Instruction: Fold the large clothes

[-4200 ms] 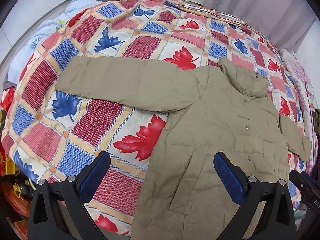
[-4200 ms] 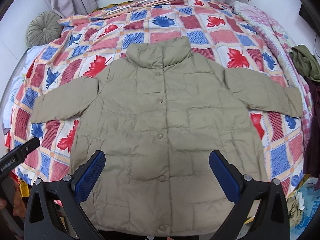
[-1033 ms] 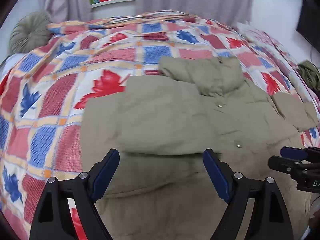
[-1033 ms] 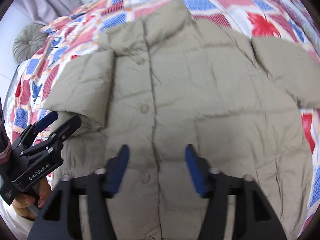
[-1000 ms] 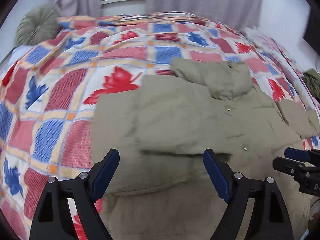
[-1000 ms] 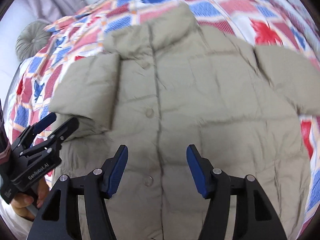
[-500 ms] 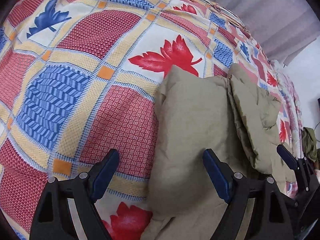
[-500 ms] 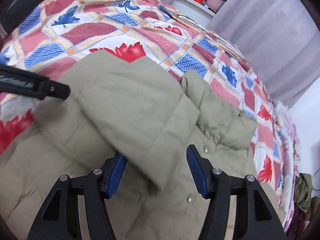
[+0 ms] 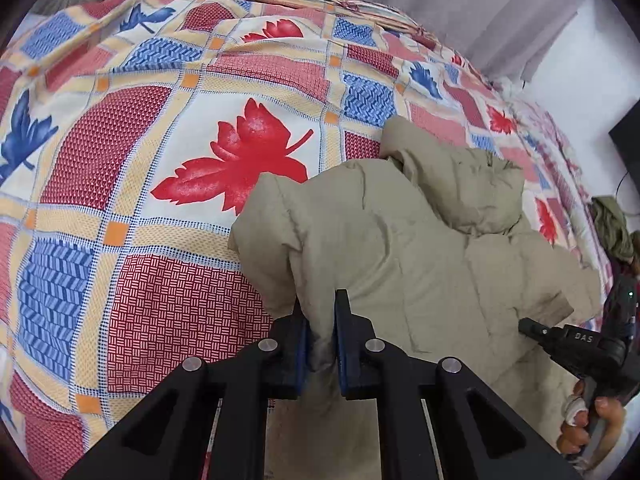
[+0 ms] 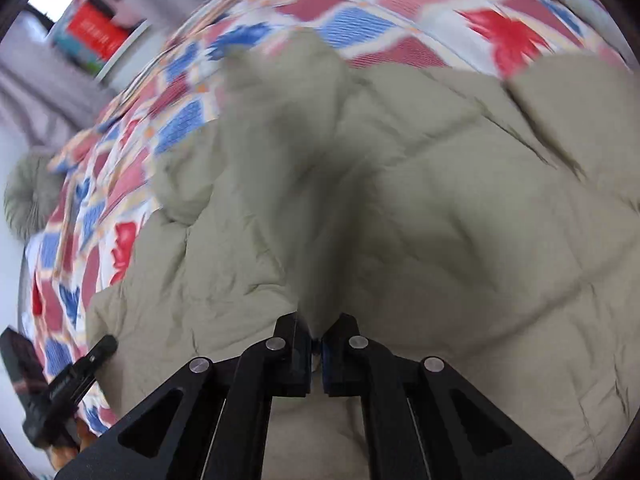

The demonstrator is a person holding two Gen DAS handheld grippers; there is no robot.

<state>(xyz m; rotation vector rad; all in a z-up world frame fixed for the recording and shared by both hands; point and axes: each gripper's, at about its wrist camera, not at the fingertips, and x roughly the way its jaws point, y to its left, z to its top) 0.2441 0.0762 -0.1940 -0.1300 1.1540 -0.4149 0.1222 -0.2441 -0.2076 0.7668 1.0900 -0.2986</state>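
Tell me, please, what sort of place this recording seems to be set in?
Most likely a bedroom: a jacket lies on a bed's patchwork quilt, a round cushion sits at its edge, and curtains hang behind.

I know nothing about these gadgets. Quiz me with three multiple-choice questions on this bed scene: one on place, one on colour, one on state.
1. Where does the jacket lie?
A. on the patterned bedspread
B. on a bare floor
C. on a hanger

2. What colour is the big leaf just beside the jacket's folded-over part?
A. green
B. red
C. black

3. How is the left gripper?
A. wide open above the bed
B. shut on nothing
C. shut on jacket fabric

Answers:
1 A, bedspread shows around the jacket.
2 B, the leaf is red on white.
3 C, khaki cloth sits pinched between its blue pads; its jaws have just closed.
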